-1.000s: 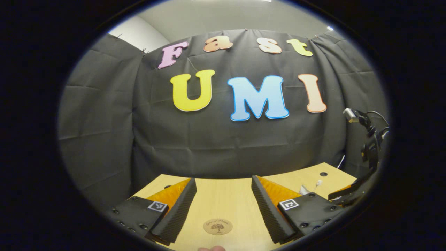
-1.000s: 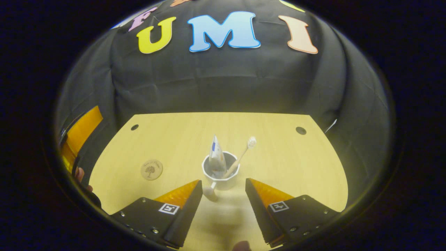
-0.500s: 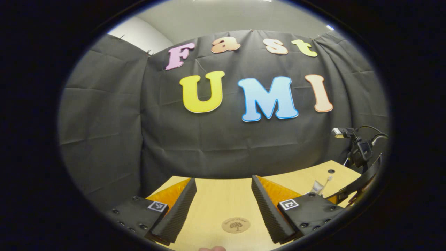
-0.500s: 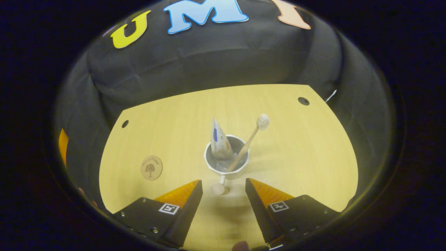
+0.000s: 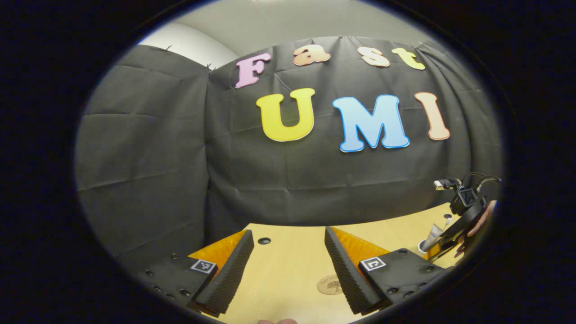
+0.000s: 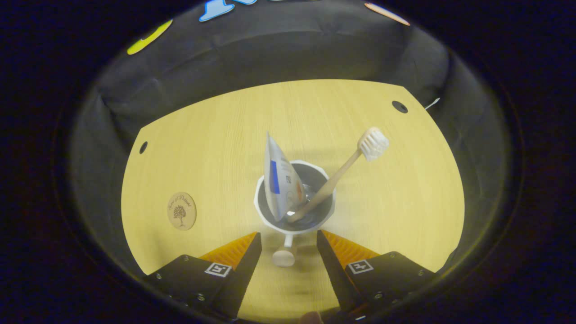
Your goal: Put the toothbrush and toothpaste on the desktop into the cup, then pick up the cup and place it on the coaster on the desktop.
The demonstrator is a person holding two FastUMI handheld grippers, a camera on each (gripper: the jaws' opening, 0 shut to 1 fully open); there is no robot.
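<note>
In front of me there's a pale wooden desk point(image 6: 216, 135) with dark round holes point(image 6: 399, 106) near its far corners, black cloth point(image 5: 148, 148) draped behind, grey wall point(image 5: 288, 18) above it.

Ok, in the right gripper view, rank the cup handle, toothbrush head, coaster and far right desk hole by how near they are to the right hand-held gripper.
1. Cup handle, between the open fingers.
2. Coaster, off to the left.
3. Toothbrush head, up right.
4. Desk hole, far right corner.
</note>
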